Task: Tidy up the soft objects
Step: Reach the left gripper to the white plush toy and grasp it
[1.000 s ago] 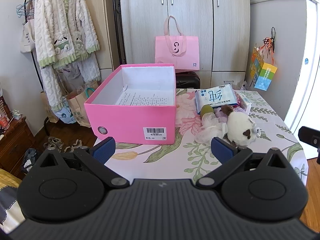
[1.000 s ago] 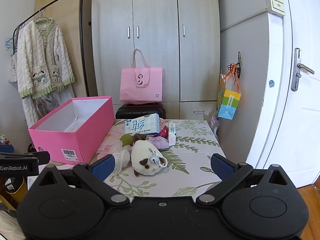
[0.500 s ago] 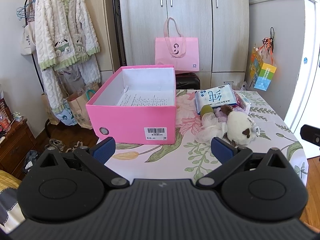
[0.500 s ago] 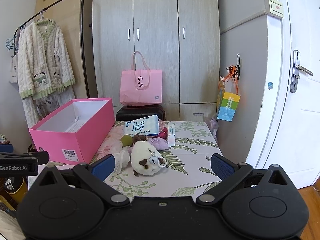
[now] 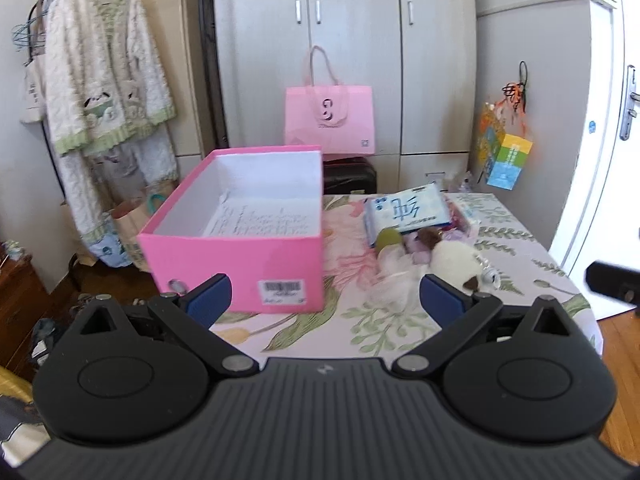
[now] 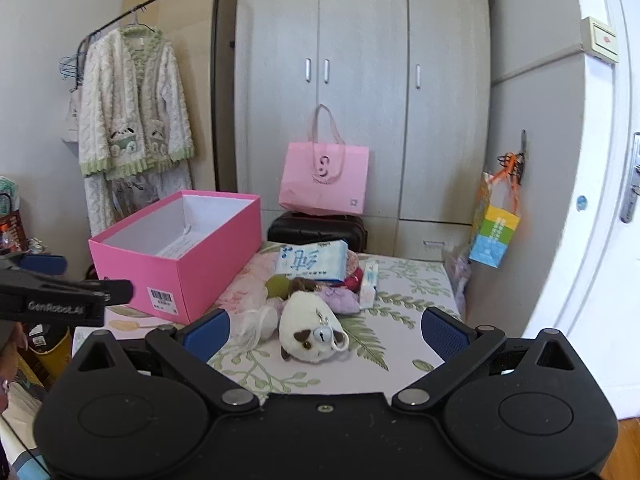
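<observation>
An open pink box (image 5: 240, 256) (image 6: 180, 268) stands on the left of the floral table (image 5: 380, 328), with a printed sheet inside. Right of it lies a heap of soft things: a white plush toy (image 6: 312, 332) (image 5: 460, 264), a tissue pack (image 6: 312, 260) (image 5: 408, 212), a green ball (image 5: 388, 238), a purple cloth (image 6: 340, 300) and a sheer white bag (image 6: 256, 324). My left gripper (image 5: 324, 300) hangs open before the box and the heap. My right gripper (image 6: 324, 328) is open, with the plush toy seen between its fingers, farther off.
A pink paper bag (image 6: 324, 180) sits on a dark suitcase (image 6: 316, 232) behind the table, against grey wardrobes. A clothes rack with a fluffy robe (image 5: 104, 92) stands left. A colourful bag (image 6: 496, 232) hangs on the right wall, next to a white door.
Both grippers have moved forward and closer to the table; the box and the heap look larger. Nothing on the table has moved, and both grippers stay open.
</observation>
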